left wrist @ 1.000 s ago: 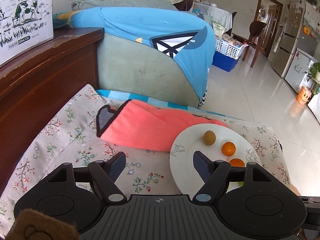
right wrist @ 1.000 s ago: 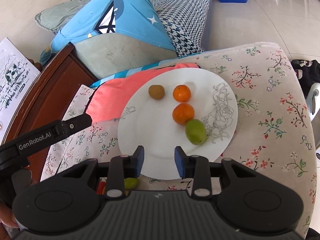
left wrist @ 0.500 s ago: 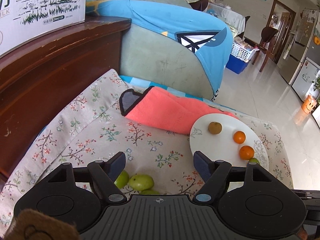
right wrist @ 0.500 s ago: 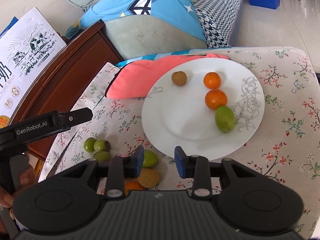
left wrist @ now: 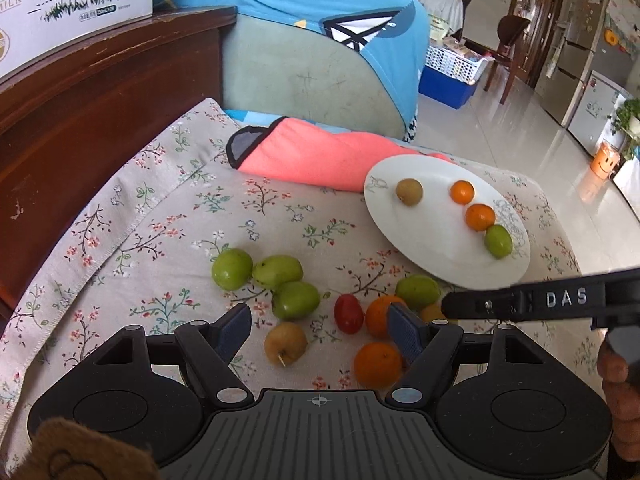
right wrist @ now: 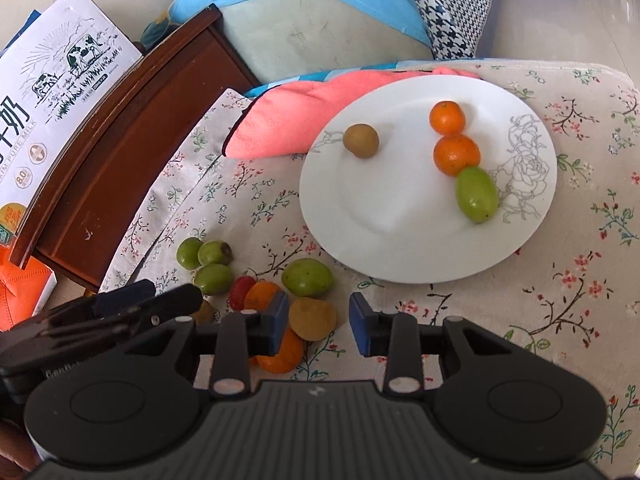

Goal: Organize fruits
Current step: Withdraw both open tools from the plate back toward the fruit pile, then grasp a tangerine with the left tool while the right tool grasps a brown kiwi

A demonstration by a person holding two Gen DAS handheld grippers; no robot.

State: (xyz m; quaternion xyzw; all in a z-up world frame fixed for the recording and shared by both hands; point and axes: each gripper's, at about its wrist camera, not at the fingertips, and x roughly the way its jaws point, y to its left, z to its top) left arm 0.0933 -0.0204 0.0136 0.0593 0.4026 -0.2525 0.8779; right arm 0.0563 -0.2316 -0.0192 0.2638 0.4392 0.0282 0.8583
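Observation:
A white plate (right wrist: 384, 236) (left wrist: 416, 240) on the flowered cloth holds a brown fruit (right wrist: 361, 140), two oranges (right wrist: 456, 155) and a green fruit (right wrist: 476, 194). Loose fruit lies on the cloth in front of it: several green fruits (left wrist: 276, 271), a red tomato (left wrist: 348, 313), oranges (left wrist: 377, 364) and a yellow-brown fruit (left wrist: 285, 343) (right wrist: 312, 318). My left gripper (left wrist: 320, 332) is open above the loose fruit, empty. My right gripper (right wrist: 319, 322) is open with the yellow-brown fruit between its fingers, not gripped.
A pink folded cloth (left wrist: 316, 156) lies behind the plate. A dark wooden cabinet (left wrist: 92, 92) with a milk carton box (right wrist: 52, 92) stands at the left. A sofa with a blue cover (left wrist: 320, 40) is behind. The cushion's edge drops to the floor at the right.
Both grippers have pulled back toward me, so the loose fruit in front of the plate has come into view. Both stay open.

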